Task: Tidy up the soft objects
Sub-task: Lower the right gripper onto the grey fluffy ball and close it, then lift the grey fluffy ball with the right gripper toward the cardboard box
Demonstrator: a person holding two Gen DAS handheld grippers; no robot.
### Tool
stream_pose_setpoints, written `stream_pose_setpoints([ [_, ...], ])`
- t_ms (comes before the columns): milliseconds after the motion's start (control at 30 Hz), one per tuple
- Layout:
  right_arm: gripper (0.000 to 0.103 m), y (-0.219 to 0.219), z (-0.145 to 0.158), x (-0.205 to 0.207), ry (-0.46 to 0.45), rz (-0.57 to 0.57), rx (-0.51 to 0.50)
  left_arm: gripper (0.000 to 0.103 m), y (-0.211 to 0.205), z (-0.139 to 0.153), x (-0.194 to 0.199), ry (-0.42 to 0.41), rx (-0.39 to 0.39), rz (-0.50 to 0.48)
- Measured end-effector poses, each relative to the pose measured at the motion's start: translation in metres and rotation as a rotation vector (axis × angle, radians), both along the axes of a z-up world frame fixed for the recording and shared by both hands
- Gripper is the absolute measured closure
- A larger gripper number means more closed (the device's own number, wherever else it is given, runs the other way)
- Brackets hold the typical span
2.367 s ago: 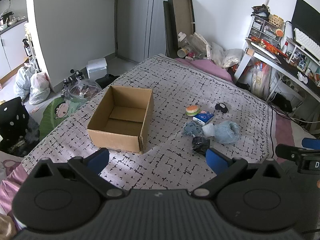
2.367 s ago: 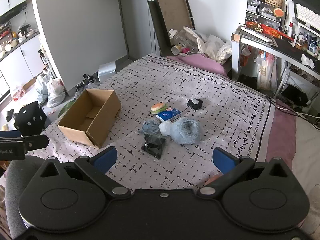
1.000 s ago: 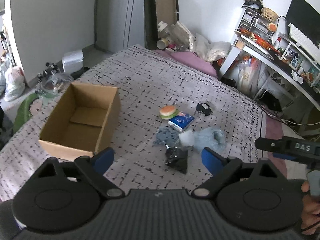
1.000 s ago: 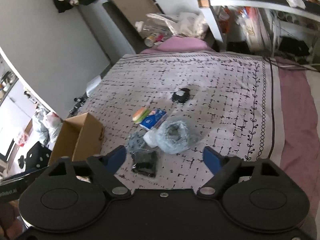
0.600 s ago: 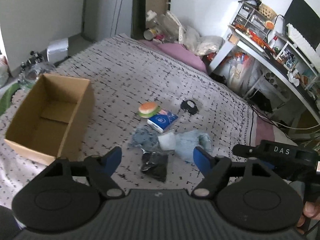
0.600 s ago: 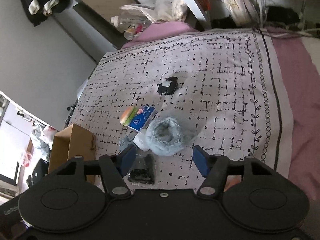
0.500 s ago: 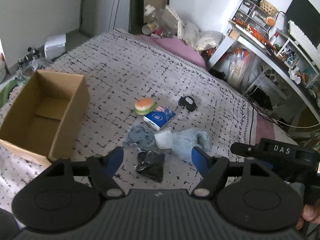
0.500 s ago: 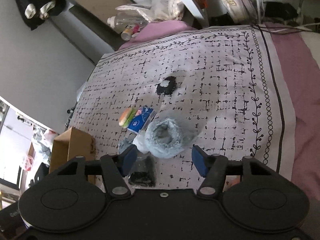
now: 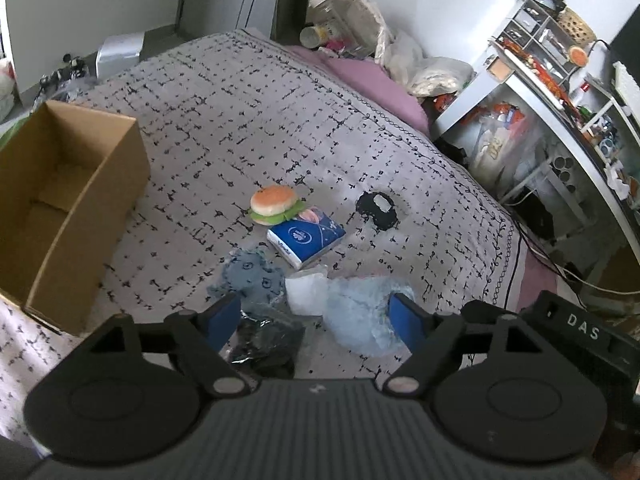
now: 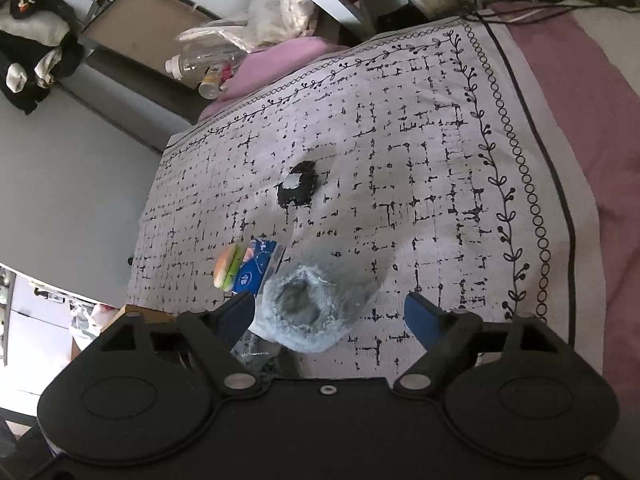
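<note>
Both wide-open tongs, left (image 9: 316, 316) and right (image 10: 330, 314), have closed in over the pale-blue fluffy bundle (image 10: 312, 308), seemingly bagged.

Left gripper (image 9: 316, 312): jaws spread wide, both blue fingertips (image 9: 219, 317) visible, nothing between them; the tool is held above the surface, pitched forward and down. Right gripper (image 10: 332, 316): jaws likewise spread wide, blue fingertips (image 10: 420, 317) apart with no contact on either pad; it points steeply downward and is rolled to one side. The right gripper's black body shows at the lower right edge of the left wrist view, just beside the left gripper.
</note>
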State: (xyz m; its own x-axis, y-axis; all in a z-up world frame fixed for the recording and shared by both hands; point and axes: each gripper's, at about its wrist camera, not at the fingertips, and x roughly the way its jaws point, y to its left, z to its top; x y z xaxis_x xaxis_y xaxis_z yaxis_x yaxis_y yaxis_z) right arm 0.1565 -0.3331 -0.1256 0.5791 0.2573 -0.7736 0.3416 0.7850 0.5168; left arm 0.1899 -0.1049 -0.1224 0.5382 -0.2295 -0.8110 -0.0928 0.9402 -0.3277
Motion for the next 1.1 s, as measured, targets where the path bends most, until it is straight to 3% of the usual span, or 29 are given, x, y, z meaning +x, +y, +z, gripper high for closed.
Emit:
stream_pose_setpoints([
  [167, 0.024, -0.006, -0.015, 0.006, 0.026, -0.037, 0.073, 0.022, -0.002, -0.011, 0.01, 0.011, -0.044, 0.04],
  [500, 0.05, -0.012, -0.054, 0.024, 0.122, -0.085, 0.215, 0.03, -0.014, -0.041, 0.028, 0.071, -0.097, 0.034],
  [633, 0.064, -0.012, -0.065, 0.029, 0.136, -0.092, 0.256, 0.042, -0.024, -0.051, 0.035, 0.095, -0.112, 0.012],
  [767, 0.066, -0.013, -0.075, 0.034, 0.165, -0.112, 0.26, 0.053, -0.031, -0.062, 0.04, 0.119, -0.124, -0.002],
  [933, 0.066, -0.013, -0.083, 0.039, 0.178, -0.111, 0.269, 0.053, -0.039, -0.073, 0.045, 0.148, -0.122, -0.02],
  [1033, 0.066, -0.012, -0.09, 0.044, 0.195, -0.106, 0.296, 0.068, -0.039, -0.08, 0.05, 0.168, -0.142, -0.012],
  [1100, 0.066, -0.012, -0.094, 0.045, 0.203, -0.103, 0.319, 0.07, -0.039, -0.081, 0.053, 0.162, -0.138, -0.017],
])
